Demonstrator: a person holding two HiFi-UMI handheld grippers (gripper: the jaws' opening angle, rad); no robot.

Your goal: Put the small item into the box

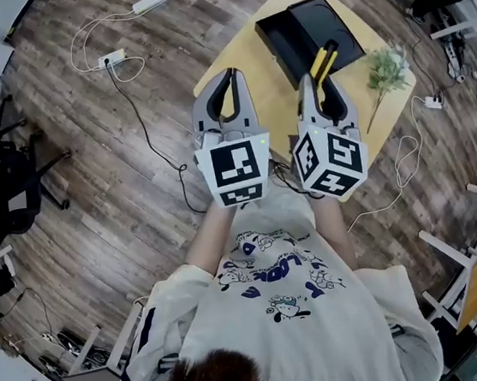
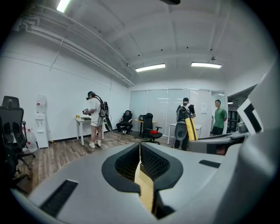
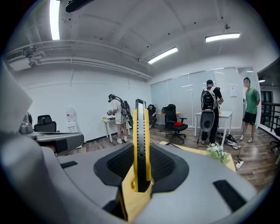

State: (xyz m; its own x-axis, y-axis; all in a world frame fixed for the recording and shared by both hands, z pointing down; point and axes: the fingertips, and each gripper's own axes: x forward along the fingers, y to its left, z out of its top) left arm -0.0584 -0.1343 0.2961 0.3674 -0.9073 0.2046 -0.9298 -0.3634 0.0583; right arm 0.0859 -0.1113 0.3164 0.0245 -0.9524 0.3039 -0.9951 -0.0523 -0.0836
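My right claw (image 1: 323, 89) is clamped on the yellow utility knife (image 3: 140, 144). Its jaws are parted only by the knife's body, and the knife's far end sticks out past the pads. My left claw (image 2: 140, 151) is just beside it, closed on nothing. Both hang above the near part of the yellow table (image 1: 250, 76). Beyond them sits the open black box (image 1: 310, 34), where I see nothing inside. I judge the pickup done, so lowering the knife in and letting go remain.

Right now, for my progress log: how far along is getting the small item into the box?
Done: the yellow utility knife is clamped in the right gripper. In hand: it hangs near the open black box, not inside. Remaining: lower it in and release. The left gripper is shut, empty.
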